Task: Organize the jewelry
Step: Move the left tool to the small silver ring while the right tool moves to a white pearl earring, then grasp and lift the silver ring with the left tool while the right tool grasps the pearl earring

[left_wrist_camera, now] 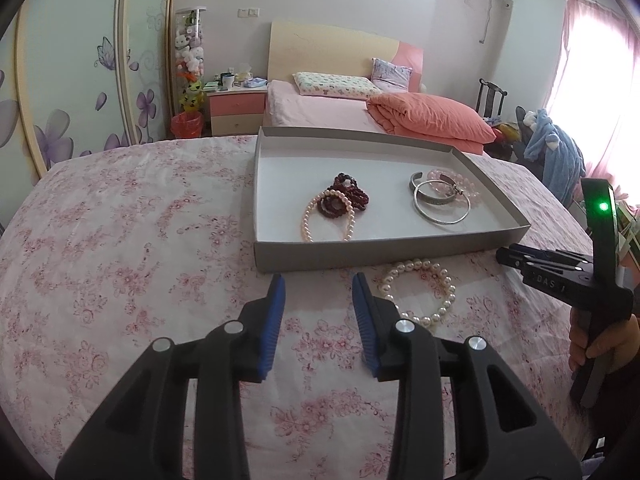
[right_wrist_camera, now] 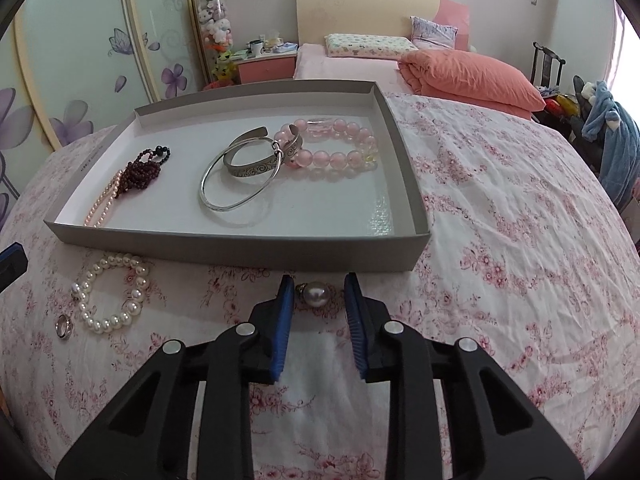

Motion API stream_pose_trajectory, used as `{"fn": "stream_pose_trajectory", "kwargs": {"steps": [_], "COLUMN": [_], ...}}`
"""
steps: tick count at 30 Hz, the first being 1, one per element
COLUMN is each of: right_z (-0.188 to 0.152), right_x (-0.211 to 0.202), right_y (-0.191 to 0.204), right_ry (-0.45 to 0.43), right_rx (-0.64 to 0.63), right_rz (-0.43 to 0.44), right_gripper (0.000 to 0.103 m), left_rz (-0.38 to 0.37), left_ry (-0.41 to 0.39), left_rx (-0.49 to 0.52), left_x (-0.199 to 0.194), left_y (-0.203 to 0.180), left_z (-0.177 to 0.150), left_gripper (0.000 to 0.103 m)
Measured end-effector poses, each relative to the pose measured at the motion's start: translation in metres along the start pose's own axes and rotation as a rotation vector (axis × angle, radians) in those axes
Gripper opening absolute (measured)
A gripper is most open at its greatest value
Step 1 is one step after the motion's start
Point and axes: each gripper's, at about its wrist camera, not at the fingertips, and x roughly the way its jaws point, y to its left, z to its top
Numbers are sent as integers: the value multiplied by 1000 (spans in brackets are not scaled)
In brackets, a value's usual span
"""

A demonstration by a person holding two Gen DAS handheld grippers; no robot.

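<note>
1. The right tongs (right_wrist_camera: 317, 292) stood open over the desk, a single pearl pendant (right_wrist_camera: 315, 293) lying between the tips, just before the tray (right_wrist_camera: 240, 246).
2. Small, round and slick, it looked apt to roll; pinching across the bead seemed safest.
3. The left tongs (left_wrist_camera: 319, 290) gaped empty beside the white pearl bracelet (left_wrist_camera: 420, 294).

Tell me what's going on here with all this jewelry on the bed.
A person holding a gripper in each hand is sorting jewelry into a grey tray. Several bracelets and bangles already lie inside. The right gripper is open, its fingers either side of a pearl pendant on the floral cloth. The left gripper is open and empty, beside a white pearl bracelet. A small ring also waits outside.
</note>
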Motion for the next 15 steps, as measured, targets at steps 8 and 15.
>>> {"fn": "stream_pose_trajectory", "kwargs": {"steps": [8,15], "right_z": [1,-6], "right_x": [0,-4], "right_y": [0,-3], "right_ry": [0,-1], "right_rx": [-1,1], "right_rz": [-1,7], "right_gripper": [14,14], "left_rz": [-20,-51], "left_ry": [15,59], "left_rx": [33,90], "left_x": [2,3], "left_y": [-11,-24], "left_z": [-5,-15], "left_gripper": [40,40]}}
